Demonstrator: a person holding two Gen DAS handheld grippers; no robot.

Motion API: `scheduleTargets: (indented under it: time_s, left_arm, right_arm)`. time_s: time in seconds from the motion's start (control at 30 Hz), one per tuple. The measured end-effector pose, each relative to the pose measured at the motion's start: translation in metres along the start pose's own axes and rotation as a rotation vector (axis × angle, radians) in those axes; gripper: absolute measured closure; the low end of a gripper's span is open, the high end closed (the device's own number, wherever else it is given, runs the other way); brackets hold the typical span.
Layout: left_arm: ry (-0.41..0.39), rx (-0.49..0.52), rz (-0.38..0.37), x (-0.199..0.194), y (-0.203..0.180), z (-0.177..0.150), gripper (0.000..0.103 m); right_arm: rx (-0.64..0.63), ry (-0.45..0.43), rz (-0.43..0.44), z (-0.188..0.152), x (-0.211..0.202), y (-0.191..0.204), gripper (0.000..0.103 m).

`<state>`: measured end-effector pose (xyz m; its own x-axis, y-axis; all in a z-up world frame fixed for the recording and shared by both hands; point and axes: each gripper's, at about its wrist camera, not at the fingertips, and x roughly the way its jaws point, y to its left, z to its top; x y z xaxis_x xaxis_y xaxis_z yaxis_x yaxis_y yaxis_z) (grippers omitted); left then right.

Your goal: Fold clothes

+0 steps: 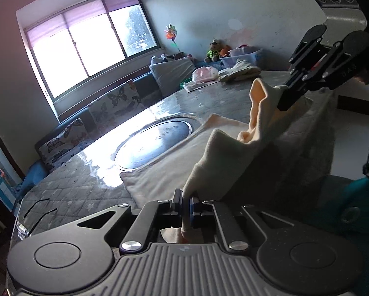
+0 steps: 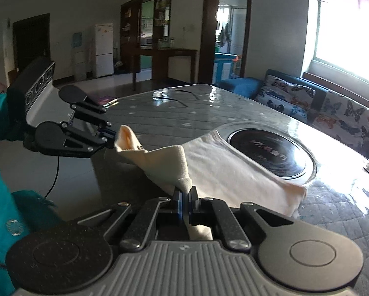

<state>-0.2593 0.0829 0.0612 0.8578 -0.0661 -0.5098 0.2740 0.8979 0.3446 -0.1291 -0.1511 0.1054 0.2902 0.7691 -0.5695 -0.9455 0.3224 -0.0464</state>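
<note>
One cream garment [image 1: 174, 170] lies at the bench's [image 1: 73, 192] near edge, partly over one round inset plate [image 1: 154, 143]. Two grippers hold it: the left gripper [image 1: 185, 197] and the right gripper [image 2: 184, 193] are each clamped tight on a lifted corner.

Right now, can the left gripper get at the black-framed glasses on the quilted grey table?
Probably not as things stand: the left gripper has its jaws shut on a corner of the cream cloth garment, and the glasses lie apart by the table's far edge.
</note>
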Motion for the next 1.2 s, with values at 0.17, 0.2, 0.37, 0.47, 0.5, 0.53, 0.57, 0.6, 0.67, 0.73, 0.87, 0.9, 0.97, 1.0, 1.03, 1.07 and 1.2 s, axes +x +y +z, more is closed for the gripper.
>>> scheduleTargets:
  time_s: [0.17, 0.2, 0.37, 0.47, 0.5, 0.53, 0.57, 0.6, 0.67, 0.73, 0.87, 0.9, 0.97, 1.0, 1.03, 1.07, 1.2]
  left_arm:
    - [-0.007, 0.013, 0.008, -0.003, -0.003, 0.001, 0.097]
    - [-0.011, 0.004, 0.011, 0.001, 0.0, 0.003, 0.097]
    - [-0.037, 0.007, 0.034, 0.033, 0.023, 0.021, 0.097]
    - [-0.037, 0.013, 0.043, 0.066, 0.039, 0.033, 0.097]
    - [-0.032, 0.014, 0.044, 0.079, 0.044, 0.037, 0.097]
    - [-0.027, 0.014, 0.044, 0.092, 0.049, 0.04, 0.097]
    - [-0.022, 0.013, 0.045, 0.105, 0.054, 0.044, 0.097]
    - [-0.012, 0.004, 0.048, 0.12, 0.06, 0.047, 0.097]
    - [0.031, -0.022, 0.039, 0.151, 0.071, 0.049, 0.097]
    - [0.074, -0.052, 0.056, 0.18, 0.078, 0.048, 0.096]
    - [0.129, -0.086, 0.078, 0.215, 0.084, 0.041, 0.09]
    - [0.131, -0.097, 0.08, 0.218, 0.084, 0.041, 0.084]
    - [0.131, -0.118, 0.096, 0.221, 0.087, 0.041, 0.07]
    - [0.128, -0.126, 0.107, 0.221, 0.089, 0.041, 0.064]
    - [0.126, -0.132, 0.109, 0.219, 0.092, 0.04, 0.063]
    - [0.124, -0.136, 0.11, 0.218, 0.094, 0.04, 0.058]
    - [0.121, -0.169, 0.128, 0.213, 0.106, 0.039, 0.042]
  right_arm:
    - [0.0, 0.026, 0.006, 0.003, -0.009, 0.008, 0.099]
    - [0.011, 0.024, 0.002, 0.005, -0.008, 0.004, 0.099]
    - [0.07, 0.003, -0.031, 0.018, 0.005, -0.029, 0.099]
    - [0.118, -0.004, -0.052, 0.026, 0.018, -0.058, 0.099]
    - [0.136, -0.004, -0.06, 0.029, 0.025, -0.068, 0.099]
    - [0.146, -0.003, -0.07, 0.03, 0.03, -0.076, 0.099]
    - [0.166, 0.004, -0.081, 0.033, 0.042, -0.091, 0.099]
    - [0.18, 0.006, -0.089, 0.034, 0.048, -0.099, 0.099]
    - [0.215, 0.019, -0.115, 0.034, 0.073, -0.125, 0.099]
    - [0.264, 0.044, -0.133, 0.028, 0.097, -0.142, 0.099]
    - [0.349, 0.098, -0.171, 0.012, 0.144, -0.172, 0.097]
    - [0.375, 0.106, -0.178, 0.006, 0.152, -0.175, 0.097]
    - [0.404, 0.114, -0.198, -0.005, 0.165, -0.181, 0.092]
    - [0.41, 0.11, -0.212, -0.006, 0.166, -0.181, 0.088]
    - [0.416, 0.106, -0.225, -0.008, 0.167, -0.182, 0.084]
    - [0.419, 0.103, -0.242, -0.008, 0.166, -0.182, 0.081]
    - [0.438, 0.09, -0.297, -0.007, 0.161, -0.186, 0.08]
